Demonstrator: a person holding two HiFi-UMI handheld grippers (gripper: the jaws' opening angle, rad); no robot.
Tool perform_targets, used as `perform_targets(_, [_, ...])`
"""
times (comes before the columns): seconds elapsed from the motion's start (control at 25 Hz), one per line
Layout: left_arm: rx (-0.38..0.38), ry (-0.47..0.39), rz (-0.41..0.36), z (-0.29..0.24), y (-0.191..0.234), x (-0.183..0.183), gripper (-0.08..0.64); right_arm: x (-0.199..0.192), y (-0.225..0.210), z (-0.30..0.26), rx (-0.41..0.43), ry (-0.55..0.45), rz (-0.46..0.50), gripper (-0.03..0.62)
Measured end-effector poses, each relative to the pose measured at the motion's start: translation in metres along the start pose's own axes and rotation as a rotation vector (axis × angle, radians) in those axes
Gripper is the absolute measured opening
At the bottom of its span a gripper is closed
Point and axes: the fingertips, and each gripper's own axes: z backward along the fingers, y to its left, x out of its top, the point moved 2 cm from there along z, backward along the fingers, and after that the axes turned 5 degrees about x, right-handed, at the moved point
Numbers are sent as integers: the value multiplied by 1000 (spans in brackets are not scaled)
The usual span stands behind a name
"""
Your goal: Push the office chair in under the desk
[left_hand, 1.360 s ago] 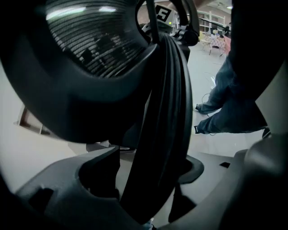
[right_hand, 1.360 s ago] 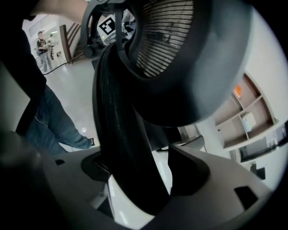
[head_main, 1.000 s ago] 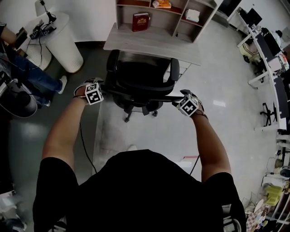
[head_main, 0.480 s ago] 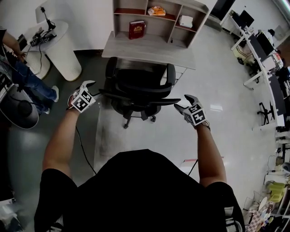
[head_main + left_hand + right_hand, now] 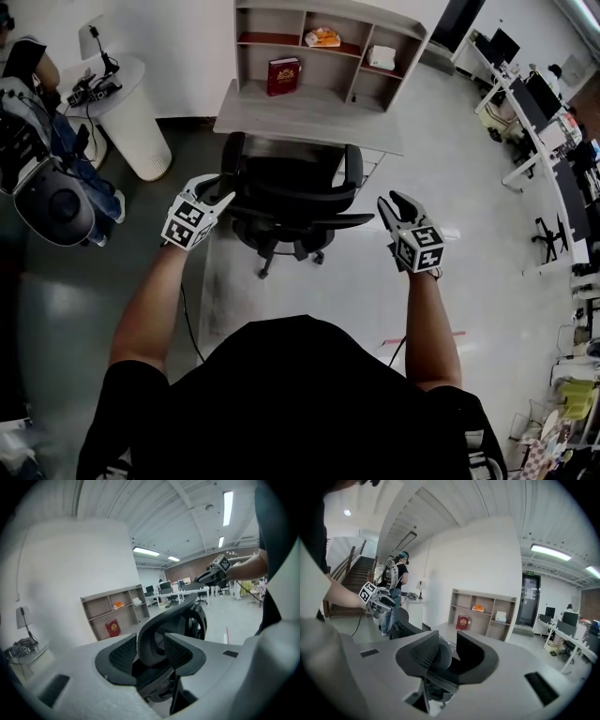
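Observation:
The black office chair [image 5: 291, 192] stands against the front of the grey desk [image 5: 300, 112], its back toward me. My left gripper [image 5: 217, 192] hovers by the left end of the backrest, my right gripper [image 5: 392, 200] off the right end, both raised and apart from the chair. Both pairs of jaws have just been closing, and a gap still shows with nothing pressed between the pads. In the left gripper view the chair back [image 5: 168, 620] shows through the gap of the left gripper [image 5: 151, 656]. In the right gripper view the chair [image 5: 436, 686] lies below the right gripper [image 5: 446, 656].
A shelf unit with a red book [image 5: 283, 75] sits on the desk. At the left are a white round stand [image 5: 127, 94] and a person [image 5: 42, 178] wearing gear. Rows of office desks [image 5: 553, 103] fill the right side. A cable trails on the floor mat [image 5: 234, 281].
Both grippers have lifted away from the ends of the chair's backrest and tipped toward level, and their jaws have narrowed. The person at the left has come nearer. The chair stays at the desk.

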Motion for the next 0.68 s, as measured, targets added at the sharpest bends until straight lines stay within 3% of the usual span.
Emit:
perform_targets(0.16, [-21, -83, 70, 6, -5, 24, 116, 13, 0, 9, -54, -40, 20, 56])
perform_targets(0.32, [-29, -122, 99, 11, -7, 39, 26, 15, 2, 15, -49, -60, -16, 31])
perform_targets(0.48, [-39, -119, 132, 12, -10, 45, 17, 21, 0, 23, -35, -112, -123, 14])
perform_targets(0.68, [-25, -134, 155, 17, -1, 52, 15, 33, 1, 23, -37, -141, -150, 11])
